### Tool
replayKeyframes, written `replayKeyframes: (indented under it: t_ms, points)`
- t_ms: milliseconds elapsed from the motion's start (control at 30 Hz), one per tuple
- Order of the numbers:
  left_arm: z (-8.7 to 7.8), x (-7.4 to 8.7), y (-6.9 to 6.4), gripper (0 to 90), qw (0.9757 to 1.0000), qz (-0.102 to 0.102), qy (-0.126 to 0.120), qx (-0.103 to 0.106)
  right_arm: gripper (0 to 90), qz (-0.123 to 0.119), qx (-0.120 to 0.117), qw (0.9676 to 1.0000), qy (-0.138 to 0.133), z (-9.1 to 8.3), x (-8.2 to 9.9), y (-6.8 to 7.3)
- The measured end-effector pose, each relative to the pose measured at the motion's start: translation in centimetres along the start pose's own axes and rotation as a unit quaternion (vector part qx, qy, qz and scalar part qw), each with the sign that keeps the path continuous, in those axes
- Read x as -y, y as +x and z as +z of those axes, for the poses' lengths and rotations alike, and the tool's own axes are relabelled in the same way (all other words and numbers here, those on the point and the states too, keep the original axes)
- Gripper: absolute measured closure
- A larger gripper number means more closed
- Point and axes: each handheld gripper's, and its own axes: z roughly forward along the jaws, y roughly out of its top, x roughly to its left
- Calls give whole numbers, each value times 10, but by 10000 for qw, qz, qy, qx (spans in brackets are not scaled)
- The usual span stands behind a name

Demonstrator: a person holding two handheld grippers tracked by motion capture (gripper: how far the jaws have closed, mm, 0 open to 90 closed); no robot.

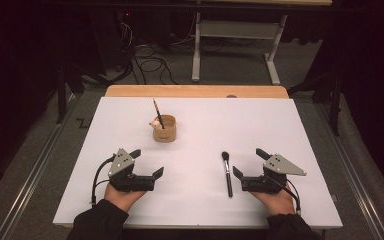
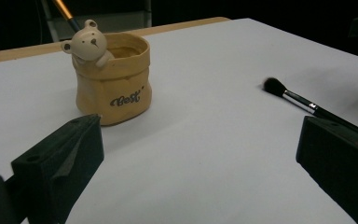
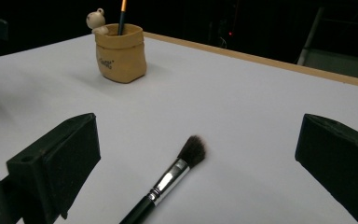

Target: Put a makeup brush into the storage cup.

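White table [image 1: 190,200] before us: our makeup brush [image 1: 227,172] lies just left of our right gripper [image 1: 249,165], jaws released; left gripper [image 1: 147,162] likewise released.

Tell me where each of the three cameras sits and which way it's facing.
High view: above the person's side, looking forward and down on the white table; both hands, left gripper and right gripper show.
Left gripper view: rides that gripper, low, facing the bear pot; its open jaws show.
Right gripper view: rides that gripper, facing the makeup brush; its open jaws show.
Shared: all show the pot and brush.
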Motion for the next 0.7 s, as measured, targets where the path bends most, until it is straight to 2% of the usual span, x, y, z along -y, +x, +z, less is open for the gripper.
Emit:
replayKeyframes:
  t_ms: [133, 233, 367, 700]
  points:
    - [-1, -1, 0, 22, 10000, 29, -14, -11, 3, -7, 134, 9999, 99, 0, 1, -4]
    - [-1, -1, 0, 22, 10000, 21, -19, -19, 15, 89, 311, 9992, 255, 0, 2, -8]
    - [-1, -1, 0, 26, 10000, 10, -43, -11, 17, 61, 461, 9977, 484, 1, 3, -12]
    - [0, -1, 1, 29, 10000, 16, -22, 10, 17, 167, 544, 9949, 835, 5, 8, -16]
